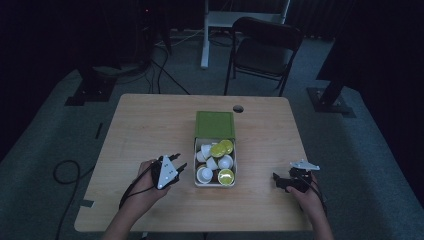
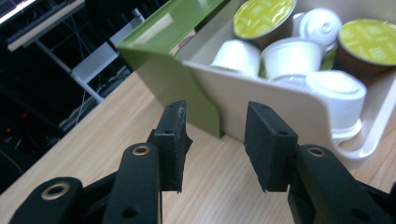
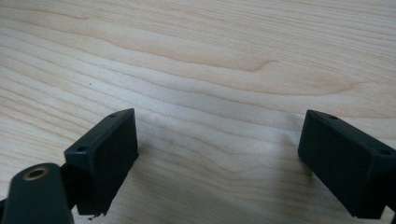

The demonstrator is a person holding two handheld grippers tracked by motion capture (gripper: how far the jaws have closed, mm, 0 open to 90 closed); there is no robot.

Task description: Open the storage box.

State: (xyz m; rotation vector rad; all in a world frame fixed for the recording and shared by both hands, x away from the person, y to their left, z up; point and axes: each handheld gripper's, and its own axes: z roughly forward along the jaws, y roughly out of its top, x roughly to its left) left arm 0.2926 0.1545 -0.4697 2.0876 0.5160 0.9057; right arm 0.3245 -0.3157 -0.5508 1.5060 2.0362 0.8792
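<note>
Dim room, pale wooden table (image 1: 150,130). Just ahead of the left gripper (image 2: 215,135), whose jaws stand part-open and empty, sits a box (image 2: 280,100) of pods (image 2: 289,56). Likely light, thin-walled; grip its near wall. Right gripper (image 3: 217,154) gapes wide, empty, over bare wood.

High view overhead, dim; left gripper view near capsule box (image 2: 299,112), shared.

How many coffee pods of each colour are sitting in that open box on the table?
White pods: 5
Green-topped pods: 3
Total: 8 pods that show in the box; any hidden beneath others can't be counted.
</note>
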